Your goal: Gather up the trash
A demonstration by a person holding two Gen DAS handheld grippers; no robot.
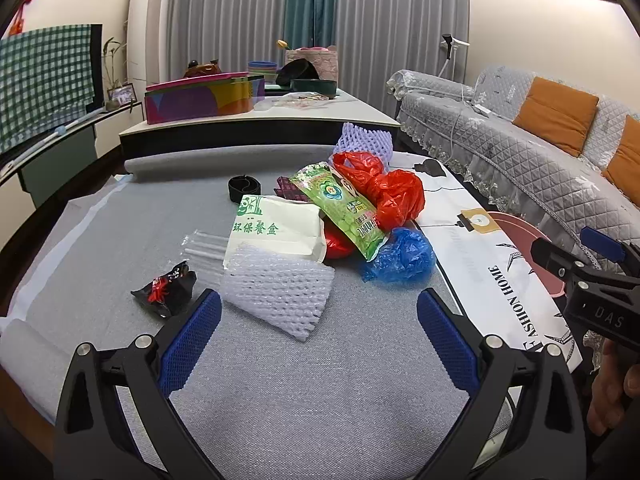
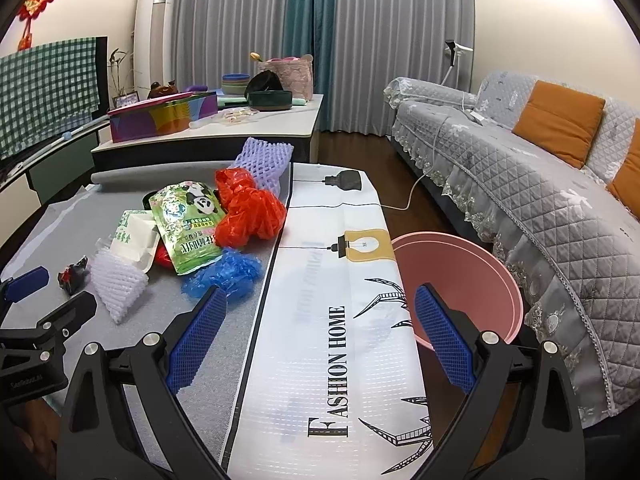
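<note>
Both your tongs, left tongs (image 1: 318, 332) and right tongs (image 2: 320, 330), gape empty; trash pile (image 1: 320, 216) crowds the surface (image 1: 320, 380). Light foam net (image 1: 280, 292) may slip, possibly missing the pink basin (image 2: 480, 264).

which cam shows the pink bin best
The right wrist view. There the pink bin shows its whole open mouth and inner wall beside the table edge, with only its near rim hidden behind the right gripper. The left wrist view shows just a sliver of it, cut off behind the other gripper.
</note>
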